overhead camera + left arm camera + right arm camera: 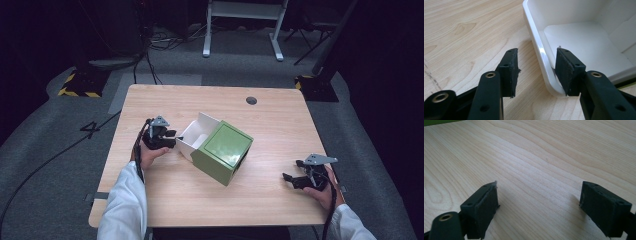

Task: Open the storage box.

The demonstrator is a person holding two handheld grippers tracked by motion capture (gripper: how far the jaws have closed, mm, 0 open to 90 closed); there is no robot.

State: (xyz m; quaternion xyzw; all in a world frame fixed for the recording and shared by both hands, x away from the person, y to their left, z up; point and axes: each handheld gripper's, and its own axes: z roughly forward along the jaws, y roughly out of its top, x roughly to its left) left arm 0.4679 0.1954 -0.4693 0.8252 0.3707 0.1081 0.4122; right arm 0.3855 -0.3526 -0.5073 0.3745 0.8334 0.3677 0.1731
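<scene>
Pale wooden desk (210, 200) carries everything. Left tongs (536, 71) straddle the near wall of the white tray (574, 37), one pad inside and one outside; a gap shows between the outer pad and the wall, so I cannot tell whether they pinch it. Beyond them, the tray slides out of a green sleeve (222, 150). Right tongs (539, 207) stand wide and empty over bare wood, well apart from the box.

With both forearms forward, the left tool (175, 134) and right tool (292, 171) stand open-jawed.
</scene>
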